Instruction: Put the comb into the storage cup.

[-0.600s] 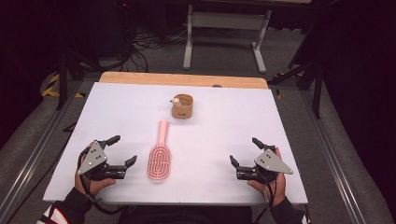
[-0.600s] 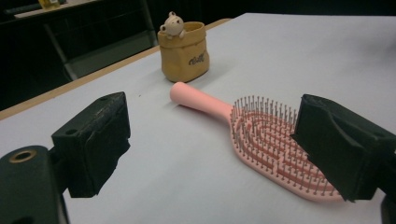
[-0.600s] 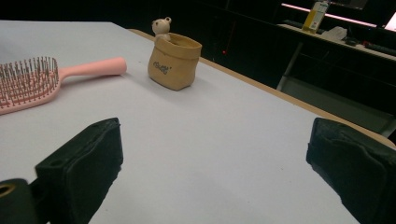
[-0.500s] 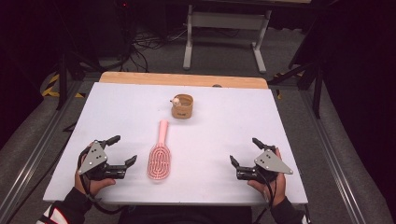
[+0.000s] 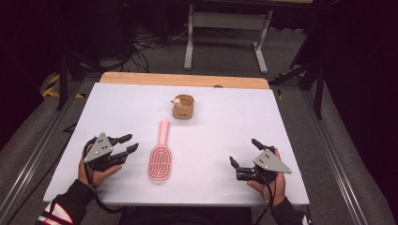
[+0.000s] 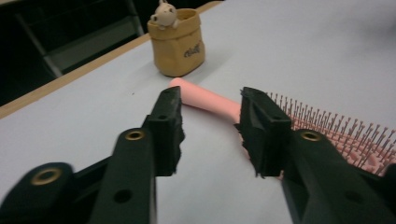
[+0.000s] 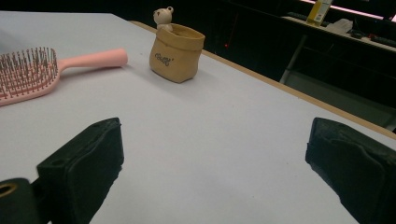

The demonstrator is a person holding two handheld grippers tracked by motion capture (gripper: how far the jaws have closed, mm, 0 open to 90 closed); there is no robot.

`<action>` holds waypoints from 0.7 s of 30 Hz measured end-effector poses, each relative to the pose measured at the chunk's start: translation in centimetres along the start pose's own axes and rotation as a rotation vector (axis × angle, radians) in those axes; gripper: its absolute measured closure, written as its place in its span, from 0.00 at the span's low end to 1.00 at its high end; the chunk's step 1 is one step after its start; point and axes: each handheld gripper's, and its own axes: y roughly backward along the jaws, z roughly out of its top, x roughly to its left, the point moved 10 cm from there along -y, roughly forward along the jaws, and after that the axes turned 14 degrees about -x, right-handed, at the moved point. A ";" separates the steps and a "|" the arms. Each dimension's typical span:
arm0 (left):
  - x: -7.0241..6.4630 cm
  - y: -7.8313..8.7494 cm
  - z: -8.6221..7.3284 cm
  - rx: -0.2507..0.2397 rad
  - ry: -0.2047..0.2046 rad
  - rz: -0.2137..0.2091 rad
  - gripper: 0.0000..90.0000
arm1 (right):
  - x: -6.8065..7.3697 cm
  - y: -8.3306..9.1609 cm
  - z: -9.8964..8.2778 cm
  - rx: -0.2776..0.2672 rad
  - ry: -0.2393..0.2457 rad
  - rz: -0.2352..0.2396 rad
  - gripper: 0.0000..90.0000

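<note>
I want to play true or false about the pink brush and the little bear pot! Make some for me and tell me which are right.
1. The pink hairbrush lies bristles up. True.
2. The left tool is clamped on the brush. False: its jaws are open, beside the brush and holding nothing.
3. A small bear figure peeks over the rim of the tan pot. True.
4. The brush handle sits inside the pot. False: it points toward the pot but lies on the table.
5. The right tool is open. True.

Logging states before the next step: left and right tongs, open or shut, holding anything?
Left tongs: open, empty, jaws pointed at the pink hairbrush handle.
Right tongs: wide open, empty, over bare table.
</note>
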 end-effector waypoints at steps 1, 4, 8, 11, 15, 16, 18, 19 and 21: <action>0.0 -0.9 0.4 -0.002 0.000 -0.023 0.83 | -0.1 0.0 -0.1 0.004 -0.006 -0.002 0.06; -0.3 -2.6 1.3 0.001 -0.027 -0.065 0.95 | -0.1 -0.1 -0.1 0.006 -0.004 -0.005 0.06; -0.7 -4.4 2.1 0.008 -0.048 -0.118 1.00 | 0.0 -0.1 -0.2 0.009 0.002 -0.001 0.06; -0.9 -6.7 2.4 0.041 -0.066 -0.163 1.00 | 0.0 -0.1 -0.4 0.016 -0.001 0.000 0.06; -1.0 -9.1 2.4 0.080 -0.070 -0.203 1.00 | -0.1 0.0 -0.5 0.019 -0.004 -0.003 0.06; -1.1 -9.9 2.2 0.097 -0.074 -0.209 1.00 | -0.1 -0.1 -0.6 0.023 -0.011 -0.003 0.06; -1.0 -11.2 1.5 0.171 -0.097 -0.202 1.00 | -0.2 -0.1 -0.7 0.026 -0.010 -0.004 0.06; -0.9 -11.8 1.2 0.206 -0.104 -0.208 1.00 | -0.1 -0.1 -0.7 0.030 -0.008 -0.001 0.06; -0.8 -12.7 0.8 0.247 -0.121 -0.213 1.00 | -0.3 -0.1 -0.9 0.034 -0.010 -0.005 0.06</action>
